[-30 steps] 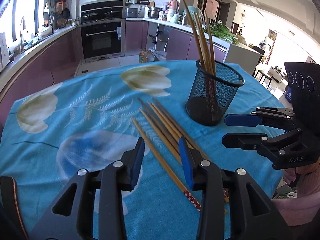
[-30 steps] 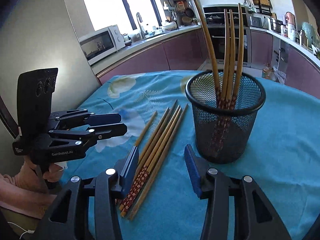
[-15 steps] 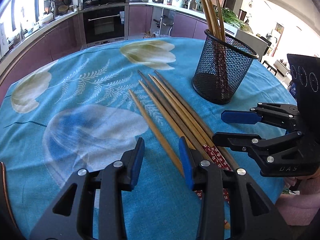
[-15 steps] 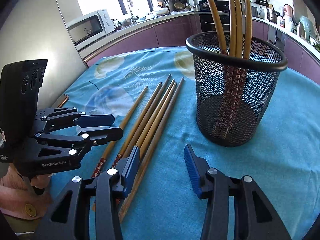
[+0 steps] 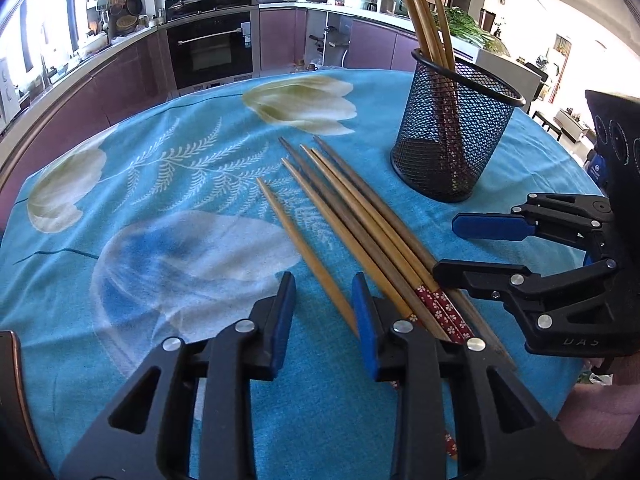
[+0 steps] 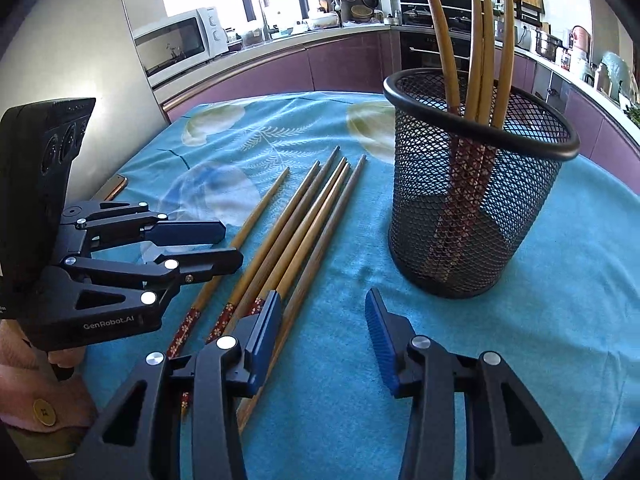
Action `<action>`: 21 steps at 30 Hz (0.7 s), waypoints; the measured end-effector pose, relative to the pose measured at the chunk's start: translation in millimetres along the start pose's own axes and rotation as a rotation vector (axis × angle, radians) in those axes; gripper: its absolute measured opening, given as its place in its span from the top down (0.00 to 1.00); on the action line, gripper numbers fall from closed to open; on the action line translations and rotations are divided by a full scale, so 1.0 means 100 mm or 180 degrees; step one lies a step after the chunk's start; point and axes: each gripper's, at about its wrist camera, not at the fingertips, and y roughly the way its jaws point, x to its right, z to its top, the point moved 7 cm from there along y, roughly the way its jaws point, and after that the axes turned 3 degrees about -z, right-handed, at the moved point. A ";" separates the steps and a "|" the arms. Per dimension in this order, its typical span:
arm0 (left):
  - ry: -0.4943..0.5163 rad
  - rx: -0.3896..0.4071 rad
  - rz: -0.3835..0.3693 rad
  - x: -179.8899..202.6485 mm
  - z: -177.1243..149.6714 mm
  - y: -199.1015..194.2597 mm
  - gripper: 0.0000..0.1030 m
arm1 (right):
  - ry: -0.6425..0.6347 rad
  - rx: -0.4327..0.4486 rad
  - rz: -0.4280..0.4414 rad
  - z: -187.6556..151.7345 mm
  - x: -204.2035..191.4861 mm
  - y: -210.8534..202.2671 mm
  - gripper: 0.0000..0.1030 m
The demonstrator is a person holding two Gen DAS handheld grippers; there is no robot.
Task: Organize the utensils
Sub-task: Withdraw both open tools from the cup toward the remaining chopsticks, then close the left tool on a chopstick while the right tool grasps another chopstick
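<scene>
While both jaws have just been narrowing, left gripper and right gripper stay parted, hiding chopsticks' patterned ends.

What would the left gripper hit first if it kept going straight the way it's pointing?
Probably the lone chopstick lying apart from the bunch: it runs up between the left gripper's open jaws, with the tablecloth right under it. Depth is unclear.

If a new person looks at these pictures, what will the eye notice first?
Probably the black mesh cup standing upright on the blue flowered tablecloth, with four chopsticks rising from it. Beside it, five loose chopsticks lie flat, near the left gripper and right gripper, both open.
</scene>
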 end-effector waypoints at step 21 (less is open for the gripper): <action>-0.0097 0.0004 -0.0029 -0.09 0.07 0.05 0.85 | 0.0158 -0.0004 -0.0144 0.23 0.02 0.21 0.85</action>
